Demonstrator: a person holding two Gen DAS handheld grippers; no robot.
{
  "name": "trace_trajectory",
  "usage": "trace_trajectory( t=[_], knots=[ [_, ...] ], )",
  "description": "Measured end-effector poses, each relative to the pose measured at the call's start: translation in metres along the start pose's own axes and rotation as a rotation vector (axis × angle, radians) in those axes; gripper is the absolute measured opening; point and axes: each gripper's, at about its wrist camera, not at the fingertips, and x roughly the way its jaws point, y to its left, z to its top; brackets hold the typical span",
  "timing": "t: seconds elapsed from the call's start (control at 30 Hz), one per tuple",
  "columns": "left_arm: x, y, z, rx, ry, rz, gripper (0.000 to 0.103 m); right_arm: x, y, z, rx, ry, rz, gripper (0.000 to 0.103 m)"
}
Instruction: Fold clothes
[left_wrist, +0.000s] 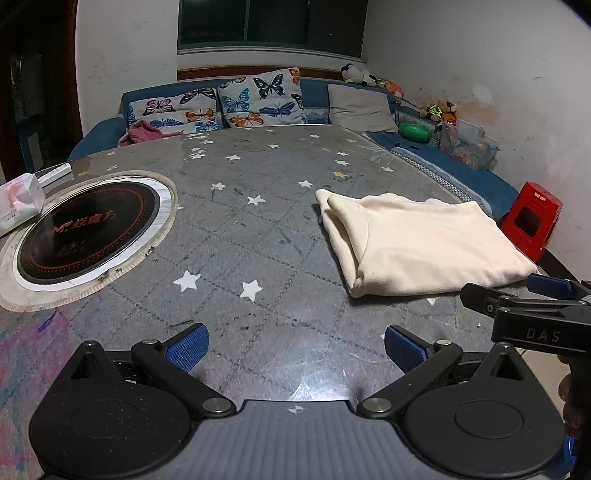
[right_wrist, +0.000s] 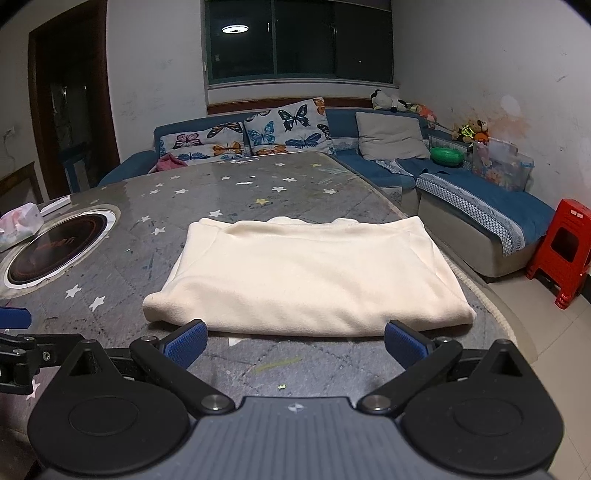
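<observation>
At inspection, the right gripper (right_wrist: 295, 345) stood nearest the work, its blue pads spread wide and empty, just short of the near edge of the cream garment (right_wrist: 303, 273). The left gripper (left_wrist: 295, 347) was likewise parted and held nothing, hovering over bare table (left_wrist: 258, 240) to the garment's left. The garment lay on the table's right-hand portion, already doubled into a compact rectangle, its near fold rounded and thick, with loose layers showing along its left and far edges.

Risk assessment: the folding appeared largely complete, so a further grasp could do more harm than good. A pinch taken on the top layer alone would likely peel the stack open. The garment's right side sat near the table's rim, so any drag that way could send it over. The soft fabric seemed likely to slump if lifted from one side only.

Further off, an inset cooktop (left_wrist: 88, 229) occupied the table's left, well apart from the garment. Beyond stood a blue sofa (right_wrist: 373, 173) carrying butterfly cushions (right_wrist: 288, 129).
</observation>
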Motion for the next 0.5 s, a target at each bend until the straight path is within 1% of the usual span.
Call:
trace_trajectory(
  t=[0.5],
  knots=[
    [-0.0030,-0.0031,-0.0018,0.011,-0.009,-0.002,0.103,0.0022,0.0037,-0.0026,-0.007,0.007,0.011,0.103]
  ],
)
